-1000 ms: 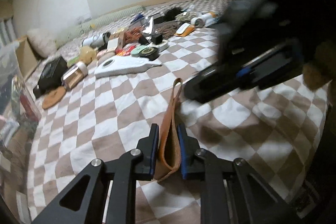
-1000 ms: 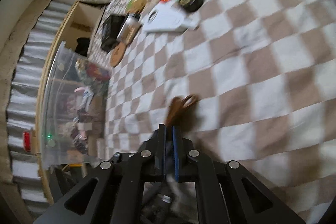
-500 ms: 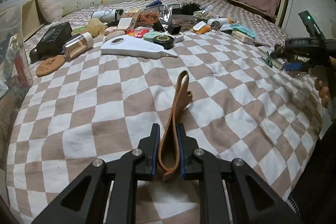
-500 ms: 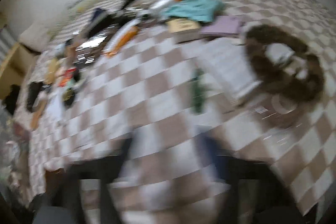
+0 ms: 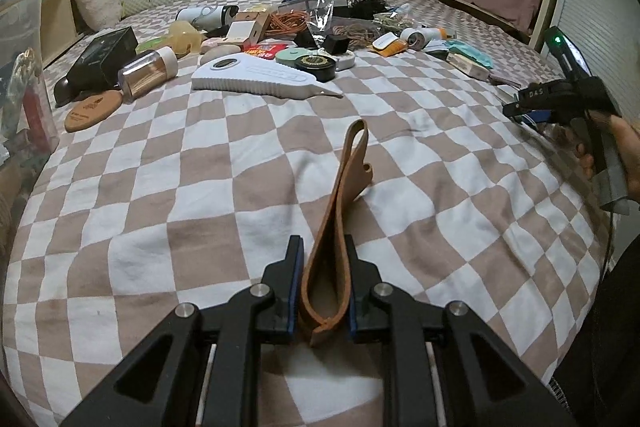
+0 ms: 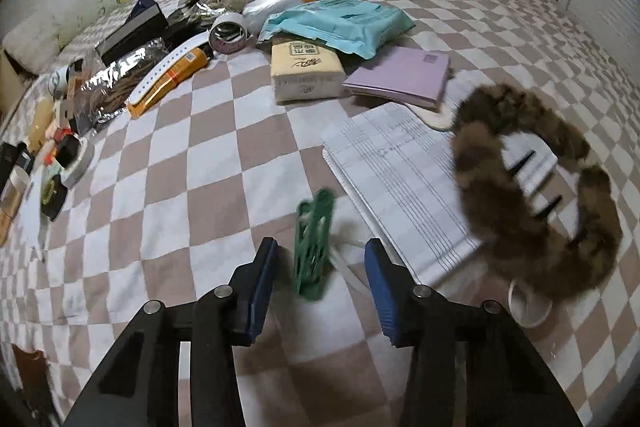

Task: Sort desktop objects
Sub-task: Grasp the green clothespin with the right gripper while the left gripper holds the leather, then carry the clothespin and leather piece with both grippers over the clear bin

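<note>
My left gripper [image 5: 322,291] is shut on a folded brown leather strap [image 5: 340,211] and holds it just above the checkered bedspread [image 5: 160,187]. My right gripper [image 6: 322,275] is open, its jaws on either side of a green plastic clip [image 6: 314,241] that lies on the bedspread; it does not touch the clip. The right gripper also shows at the right edge of the left wrist view [image 5: 560,99], held in a hand.
Far side: a white handle-shaped tool [image 5: 256,77], black tape roll [image 5: 316,65], jar [image 5: 146,71], cork coaster [image 5: 94,109], black box [image 5: 106,53]. Near the right gripper: a lined paper pad [image 6: 404,179], brown furry ring [image 6: 532,183], purple notebook [image 6: 404,77], tissue pack [image 6: 304,73], teal bag [image 6: 340,23].
The right gripper let go of the strap, swung away to the right, opened, and now sits around the green clip. The left gripper keeps hold of the strap.
</note>
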{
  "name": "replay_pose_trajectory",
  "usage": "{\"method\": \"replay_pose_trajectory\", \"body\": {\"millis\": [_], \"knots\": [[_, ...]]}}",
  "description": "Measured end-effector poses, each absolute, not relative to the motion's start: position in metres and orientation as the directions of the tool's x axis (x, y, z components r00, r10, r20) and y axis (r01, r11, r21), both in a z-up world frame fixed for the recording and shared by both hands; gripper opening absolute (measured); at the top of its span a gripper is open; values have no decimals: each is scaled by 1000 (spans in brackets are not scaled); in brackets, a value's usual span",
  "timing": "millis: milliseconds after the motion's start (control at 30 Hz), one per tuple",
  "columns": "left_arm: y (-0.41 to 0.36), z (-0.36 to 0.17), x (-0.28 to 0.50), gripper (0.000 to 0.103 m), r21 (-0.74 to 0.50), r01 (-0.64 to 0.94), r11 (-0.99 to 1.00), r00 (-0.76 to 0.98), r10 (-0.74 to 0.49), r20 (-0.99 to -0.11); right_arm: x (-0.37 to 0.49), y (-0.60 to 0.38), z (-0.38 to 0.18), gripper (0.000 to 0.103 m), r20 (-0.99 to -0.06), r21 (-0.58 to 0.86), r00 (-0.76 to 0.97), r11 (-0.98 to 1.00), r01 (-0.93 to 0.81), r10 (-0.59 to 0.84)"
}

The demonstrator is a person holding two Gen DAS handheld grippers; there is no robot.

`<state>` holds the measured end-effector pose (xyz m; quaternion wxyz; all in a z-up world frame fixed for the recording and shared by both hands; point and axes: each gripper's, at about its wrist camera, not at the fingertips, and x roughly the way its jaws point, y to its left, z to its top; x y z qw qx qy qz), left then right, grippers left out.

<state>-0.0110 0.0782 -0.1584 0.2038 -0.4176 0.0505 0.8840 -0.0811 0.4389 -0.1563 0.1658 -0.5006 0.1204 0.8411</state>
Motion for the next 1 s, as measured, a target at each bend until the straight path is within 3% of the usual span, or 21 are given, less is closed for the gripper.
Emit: {"method": "replay_pose_trajectory", "body": {"millis": [33,200,1000], "knots": [[78,-158,-11,18,-82,-402,-912,-567,318,-760,-82,438,-157,43,-880,29,-446,-919,-392,163],[79,-158,-12,17,-85,-397,-914,-561,315,-765,-77,435,-155,13,-873,45,-465,-923,-382,149],[52,-143,-14,17,-142,-318,-937,-552,305,-776,-10,305,-136,13,-840,289,-515,-945,-154,-173]]}}
